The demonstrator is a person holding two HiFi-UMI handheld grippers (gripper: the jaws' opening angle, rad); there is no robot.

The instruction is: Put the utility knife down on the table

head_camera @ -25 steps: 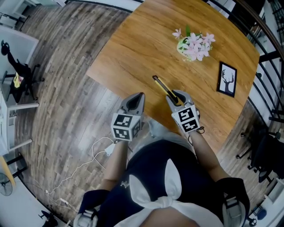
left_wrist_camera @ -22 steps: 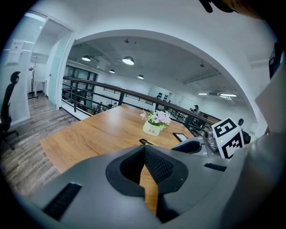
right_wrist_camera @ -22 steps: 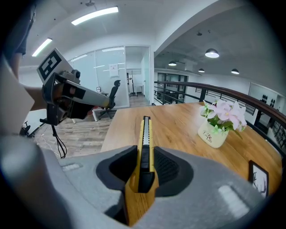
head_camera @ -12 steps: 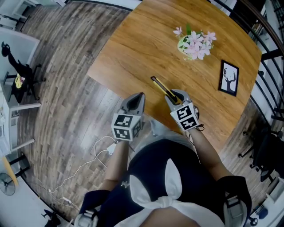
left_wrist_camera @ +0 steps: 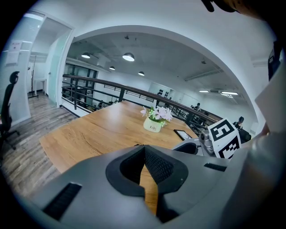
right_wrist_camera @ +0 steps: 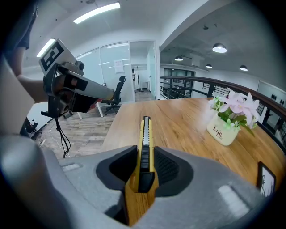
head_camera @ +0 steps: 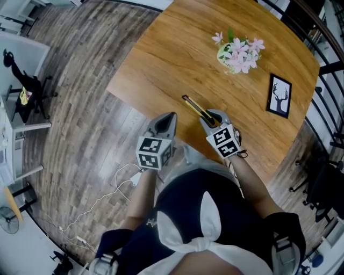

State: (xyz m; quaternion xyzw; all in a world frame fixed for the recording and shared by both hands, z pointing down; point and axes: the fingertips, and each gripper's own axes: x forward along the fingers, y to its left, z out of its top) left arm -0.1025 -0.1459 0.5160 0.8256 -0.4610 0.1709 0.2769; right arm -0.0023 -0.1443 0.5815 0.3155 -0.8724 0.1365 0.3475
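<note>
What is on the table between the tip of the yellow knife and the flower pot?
Nothing: only bare wooden table lies between the knife and the flower pot, clearest in the head view.

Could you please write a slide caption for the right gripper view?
Right gripper holds a yellow utility knife pointing out over the wooden table, flower pot to its right.

Grey-brown wood-plank floor [head_camera: 80, 107]. Light wooden surface [head_camera: 177, 48] w/ rounded corners. Black metal railing [left_wrist_camera: 121, 93] runs along its far side, open office level beyond. Other side: glass partitions [right_wrist_camera: 109, 67] & a black office chair [right_wrist_camera: 119, 89] on the planks. White walls, white curved ceiling; round downlights [left_wrist_camera: 128, 57] + a strip light [right_wrist_camera: 96, 12], all lit.
</note>
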